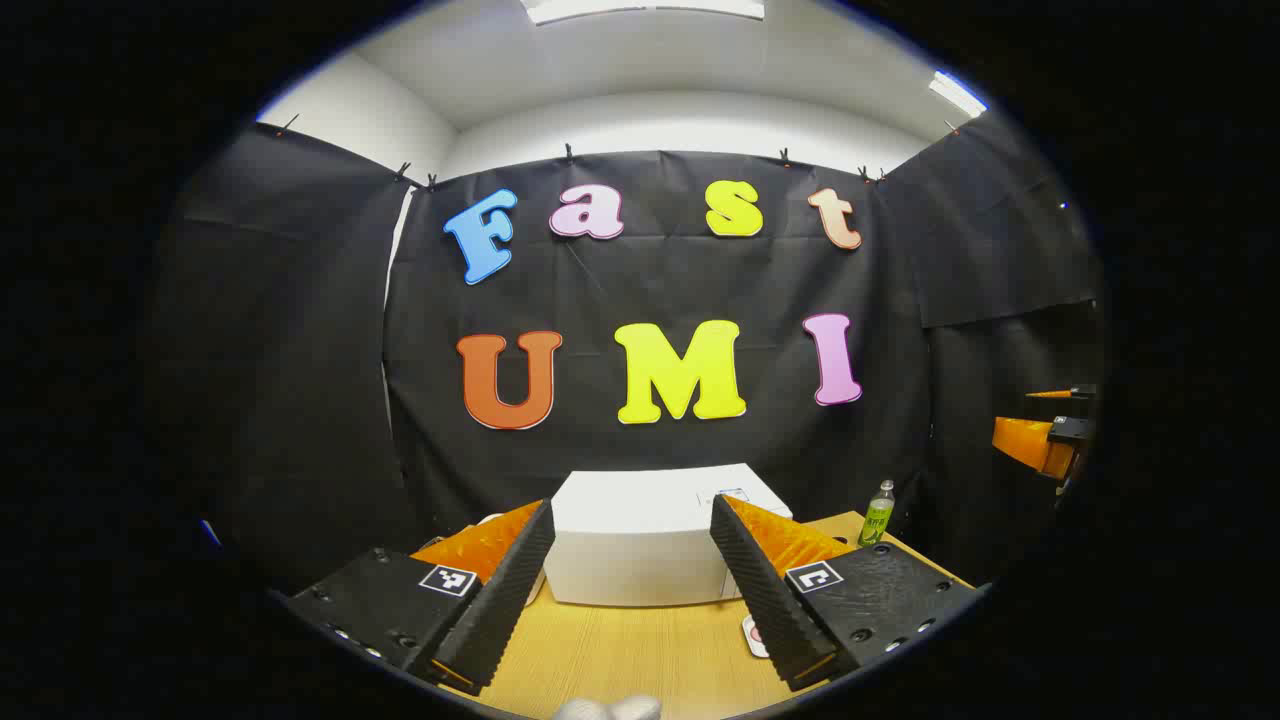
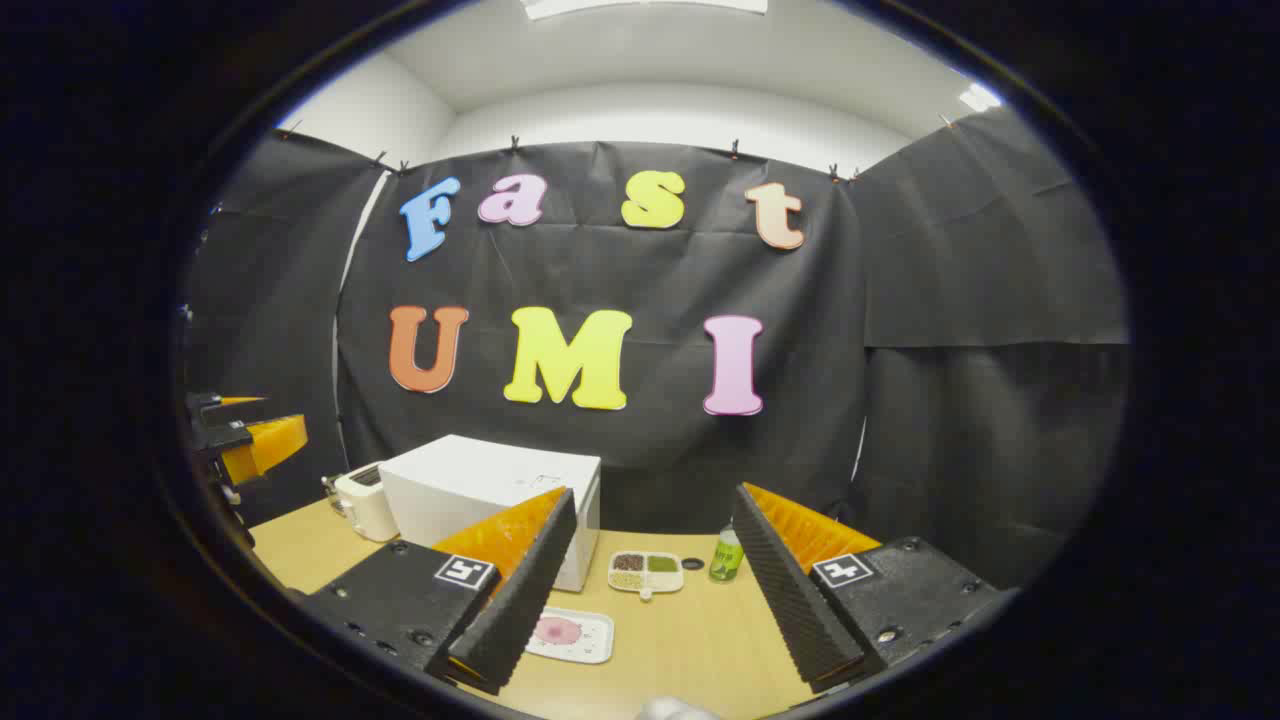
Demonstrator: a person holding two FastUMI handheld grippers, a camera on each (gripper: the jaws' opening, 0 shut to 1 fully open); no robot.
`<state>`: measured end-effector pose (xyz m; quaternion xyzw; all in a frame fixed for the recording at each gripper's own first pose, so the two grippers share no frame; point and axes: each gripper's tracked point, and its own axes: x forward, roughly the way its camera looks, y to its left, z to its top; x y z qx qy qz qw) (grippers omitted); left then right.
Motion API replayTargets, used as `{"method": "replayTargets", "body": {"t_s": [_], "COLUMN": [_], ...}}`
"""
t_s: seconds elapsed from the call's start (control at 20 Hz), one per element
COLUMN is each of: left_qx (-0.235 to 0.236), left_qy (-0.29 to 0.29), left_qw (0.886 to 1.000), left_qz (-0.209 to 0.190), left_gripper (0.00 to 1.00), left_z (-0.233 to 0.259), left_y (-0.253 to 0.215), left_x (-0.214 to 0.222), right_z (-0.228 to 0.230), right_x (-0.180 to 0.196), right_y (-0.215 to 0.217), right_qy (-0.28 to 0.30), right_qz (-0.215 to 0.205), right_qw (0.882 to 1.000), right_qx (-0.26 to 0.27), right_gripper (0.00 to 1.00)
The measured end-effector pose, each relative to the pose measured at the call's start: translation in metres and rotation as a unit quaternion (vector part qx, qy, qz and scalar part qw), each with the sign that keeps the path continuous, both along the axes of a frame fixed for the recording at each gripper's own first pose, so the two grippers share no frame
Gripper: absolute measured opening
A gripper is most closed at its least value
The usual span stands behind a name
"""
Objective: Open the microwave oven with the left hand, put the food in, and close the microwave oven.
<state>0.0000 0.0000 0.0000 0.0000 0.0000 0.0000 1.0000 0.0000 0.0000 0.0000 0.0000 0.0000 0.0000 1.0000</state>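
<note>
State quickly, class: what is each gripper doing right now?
Left gripper: open, holding nothing, facing the microwave.
Right gripper: open, holding nothing, above the table.

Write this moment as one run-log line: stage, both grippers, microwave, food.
stage: before start | left gripper: open, holds nothing | right gripper: open, holds nothing | microwave oven: on table, untouched | food tray: on table in front
</note>
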Motion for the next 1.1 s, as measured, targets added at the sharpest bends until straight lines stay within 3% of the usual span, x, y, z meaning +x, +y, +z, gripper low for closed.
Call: {"method": "replayTargets", "body": {"t_s": [0.15,0.2,0.25,0.3,0.4,0.45,0.5,0.55,0.6,0.65,0.7,0.75,0.9,0.95,1.1], "left_qx": [0.001,0.001,0.000,0.001,0.003,0.003,0.002,0.002,0.002,0.002,0.004,0.005,0.005,0.005,-0.003], "left_qy": [0.001,0.001,0.003,0.004,0.004,0.005,0.006,0.006,0.006,0.006,0.006,0.007,0.007,0.007,0.013], "left_qw": [1.000,1.000,1.000,1.000,1.000,1.000,1.000,1.000,1.000,1.000,1.000,1.000,1.000,1.000,0.999], "left_qz": [0.001,0.002,0.001,0.001,0.002,0.002,0.003,0.003,0.003,0.002,0.001,0.000,-0.013,-0.019,-0.039], "left_gripper": [0.96,0.96,0.96,1.00,0.96,1.00,1.00,1.00,0.96,0.96,0.96,0.96,1.00,1.00,0.96], "left_z": [-0.002,-0.001,-0.003,-0.003,-0.004,-0.005,-0.005,-0.006,-0.007,-0.008,-0.010,-0.014,-0.029,-0.036,-0.066], "left_y": [-0.001,-0.001,-0.002,-0.003,-0.004,-0.003,-0.003,-0.005,-0.005,-0.007,-0.008,-0.009,-0.025,-0.032,-0.059], "left_x": [-0.001,-0.001,-0.001,-0.002,-0.001,0.000,0.000,0.001,0.002,0.003,0.005,0.007,0.019,0.025,0.049], "right_z": [-0.002,-0.003,-0.003,-0.003,-0.003,-0.001,0.000,-0.002,-0.002,-0.002,-0.002,-0.002,0.000,0.001,0.009], "right_x": [-0.001,-0.001,-0.001,-0.002,-0.003,-0.004,-0.003,-0.003,-0.004,-0.003,-0.003,-0.003,-0.002,-0.001,0.000], "right_y": [-0.001,-0.001,-0.001,-0.002,-0.002,-0.002,-0.003,-0.004,-0.005,-0.005,-0.007,-0.008,-0.013,-0.016,-0.024], "right_qy": [0.004,0.005,0.005,0.005,0.004,0.002,0.000,0.001,0.001,0.002,0.003,0.003,0.004,0.004,0.001], "right_qz": [0.000,0.000,0.000,-0.001,0.000,0.002,0.001,0.001,0.002,0.001,0.001,0.000,0.000,-0.001,-0.002], "right_qw": [1.000,1.000,1.000,1.000,1.000,1.000,1.000,1.000,1.000,1.000,1.000,1.000,1.000,1.000,1.000], "right_qx": [0.004,0.004,0.003,0.003,0.003,0.003,0.002,0.000,0.000,0.001,0.002,0.003,0.003,0.000,-0.003], "right_gripper": [1.00,0.92,1.00,1.00,1.00,0.92,0.92,1.00,1.00,0.92,1.00,0.92,0.92,1.00,1.00]}}
